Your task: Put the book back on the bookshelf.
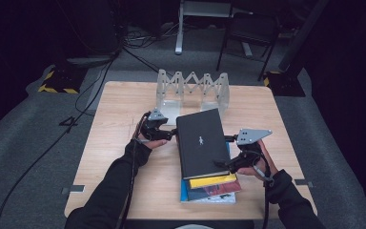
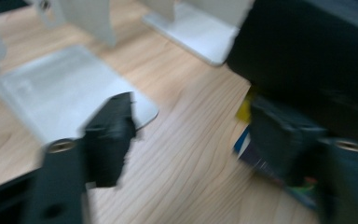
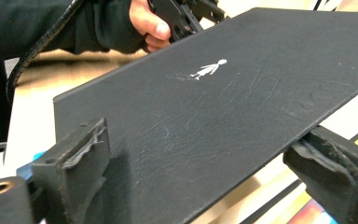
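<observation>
A black book (image 1: pixel 201 143) with a small white figure on its cover (image 3: pixel 214 93) tops a stack holding a yellow book (image 1: pixel 214 181), a red one (image 1: pixel 224 189) and a blue one (image 1: pixel 205 197). My right gripper (image 1: pixel 224 163) is at the black book's right edge near the front. In the right gripper view one jaw of the right gripper (image 3: pixel 205 144) rests on the cover and the other sits under its raised edge. My left gripper (image 1: pixel 171 133) is beside the book's left edge; its view is blurred, and the left gripper (image 2: pixel 193 126) stands open over bare table, its right jaw beside the stack.
A clear folding book rack (image 1: pixel 193 88) stands at the back of the wooden table (image 1: pixel 119 124), its flat base plates (image 2: pixel 60 88) close to my left gripper. Cables (image 1: pixel 95 90), a chair (image 1: pixel 250 33) and a stand sit on the grey floor beyond.
</observation>
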Motion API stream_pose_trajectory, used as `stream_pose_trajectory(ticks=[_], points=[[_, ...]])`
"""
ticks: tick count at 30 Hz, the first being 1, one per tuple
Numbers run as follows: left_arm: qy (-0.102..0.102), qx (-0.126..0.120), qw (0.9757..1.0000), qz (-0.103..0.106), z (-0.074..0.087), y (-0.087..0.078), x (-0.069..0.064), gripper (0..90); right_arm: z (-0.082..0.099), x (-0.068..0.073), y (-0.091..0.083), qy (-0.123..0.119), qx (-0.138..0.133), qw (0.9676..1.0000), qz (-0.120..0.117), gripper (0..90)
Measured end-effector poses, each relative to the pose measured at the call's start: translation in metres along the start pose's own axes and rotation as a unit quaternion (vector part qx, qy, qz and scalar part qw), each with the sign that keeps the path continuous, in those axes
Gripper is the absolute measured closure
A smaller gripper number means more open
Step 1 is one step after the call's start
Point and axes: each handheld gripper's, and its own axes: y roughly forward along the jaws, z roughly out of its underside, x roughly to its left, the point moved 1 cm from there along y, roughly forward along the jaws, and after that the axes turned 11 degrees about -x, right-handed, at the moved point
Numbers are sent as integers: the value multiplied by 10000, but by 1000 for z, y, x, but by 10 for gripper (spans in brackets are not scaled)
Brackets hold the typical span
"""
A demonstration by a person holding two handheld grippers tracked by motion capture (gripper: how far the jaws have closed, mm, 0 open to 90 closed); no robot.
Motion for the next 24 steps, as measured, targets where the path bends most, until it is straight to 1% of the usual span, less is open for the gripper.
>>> stream_pose_trajectory(ticks=[1, 2, 3, 4, 5, 6, 7, 9, 10, 11, 12, 13, 14, 15, 16, 17, 18, 22, 24], points=[[-14, -54, 10000, 83, -3, 0, -1, 479, -1, 0, -2, -53, -71, 10000, 4, 113], [-17, -118, 9999, 95, -6, 0, -2, 513, -1, 0, -4, -106, -128, 9999, 9, 133], [-45, -154, 9997, 170, -9, 0, -1, 514, -2, 0, -6, -167, -186, 9997, 3, 151], [-63, -189, 9994, 289, -12, -1, 0, 535, -2, 1, -9, -212, -240, 9995, 1, 172], [-19, -210, 9992, 327, -15, -2, 0, 547, -3, 1, -11, -269, -274, 9993, 0, 189], [15, -220, 9988, 435, -17, -3, -1, 573, -3, 1, -12, -304, -293, 9991, 9, 204], [53, -258, 9985, 475, -21, -5, -2, 610, -4, 1, -14, -346, -314, 9989, 4, 219], [93, -327, 9979, 555, -27, -9, -4, 656, -5, 2, -18, -437, -388, 9983, 6, 263], [85, -394, 9974, 589, -32, -12, -5, 684, -6, 3, -19, -469, -430, 9980, 15, 293], [85, -394, 9974, 589, -32, -12, -5, 689, -6, 3, -19, -469, -430, 9980, 15, 293], [104, -413, 9973, 602, -36, -14, -6, 689, -8, 3, -22, -493, -522, 9974, -9, 337], [166, -425, 9969, 637, -39, -15, -7, 712, -9, 3, -24, -536, -562, 9970, -20, 349], [172, -430, 9968, 649, -42, -16, -9, 743, -10, 4, -24, -559, -580, 9967, -21, 367], [198, -428, 9966, 677, -46, -17, -9, 744, -12, 4, -26, -598, -617, 9963, -36, 385], [197, -430, 9959, 774, -50, -18, -9, 748, -13, 4, -27, -623, -659, 9959, -69, 398], [249, -416, 9956, 797, -53, -19, -9, 767, -15, 4, -28, -664, -663, 9956, -81, 411], [295, -400, 9956, 795, -56, -20, -9, 767, -16, 4, -29, -691, -654, 9954, -72, 417], [369, -434, 9953, 778, -66, -22, -12, 778, -21, 5, -30, -783, -740, 9942, -16, 464], [455, -436, 9953, 729, -73, -24, -14, 785, -24, 5, -31, -818, -787, 9935, -42, 488]])
